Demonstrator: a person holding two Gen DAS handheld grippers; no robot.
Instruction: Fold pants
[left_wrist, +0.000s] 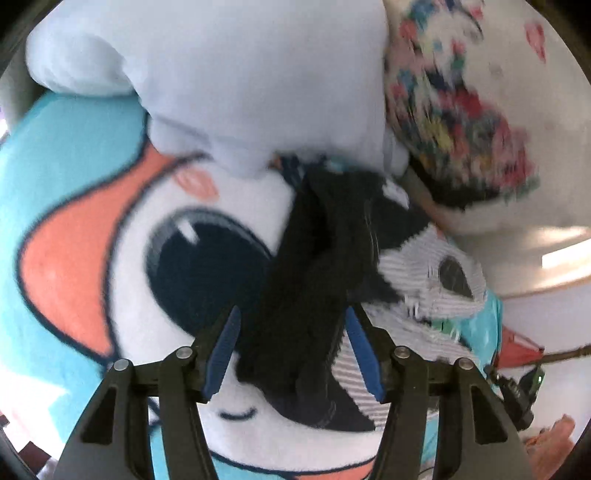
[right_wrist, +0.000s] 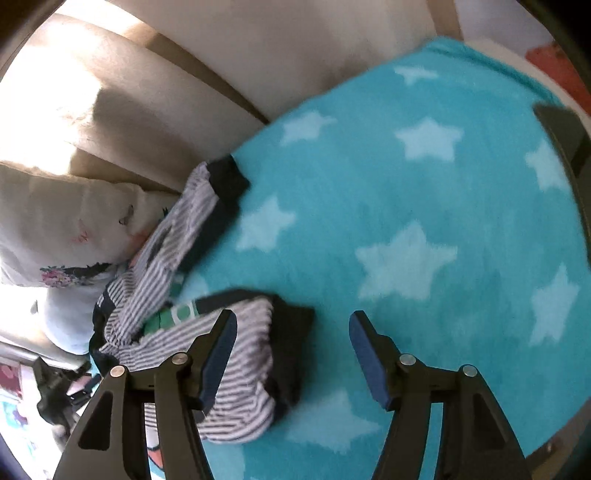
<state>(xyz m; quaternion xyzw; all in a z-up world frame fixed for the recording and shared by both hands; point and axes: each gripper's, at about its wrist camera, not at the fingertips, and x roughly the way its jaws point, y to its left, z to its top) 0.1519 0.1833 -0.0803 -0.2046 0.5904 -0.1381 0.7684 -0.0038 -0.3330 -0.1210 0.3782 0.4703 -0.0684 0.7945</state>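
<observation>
The pants are grey-and-white striped (left_wrist: 417, 273) with dark bands (left_wrist: 314, 277), and they lie crumpled on a turquoise blanket (left_wrist: 55, 184). My left gripper (left_wrist: 293, 310) is open, with the dark band lying loose between its blue pads (left_wrist: 225, 354). In the right wrist view one striped leg (right_wrist: 236, 373) with a dark cuff lies bunched beside the left finger of my right gripper (right_wrist: 293, 315). That gripper is open over the star-patterned blanket (right_wrist: 406, 184). The other leg (right_wrist: 184, 229) stretches away to the upper left.
A pale blue garment (left_wrist: 240, 74) is heaped at the far end of the blanket. A white cushion with a floral print (left_wrist: 461, 122) (right_wrist: 55, 221) leans by the pants. Beige sofa cushions (right_wrist: 258, 55) rise behind the blanket.
</observation>
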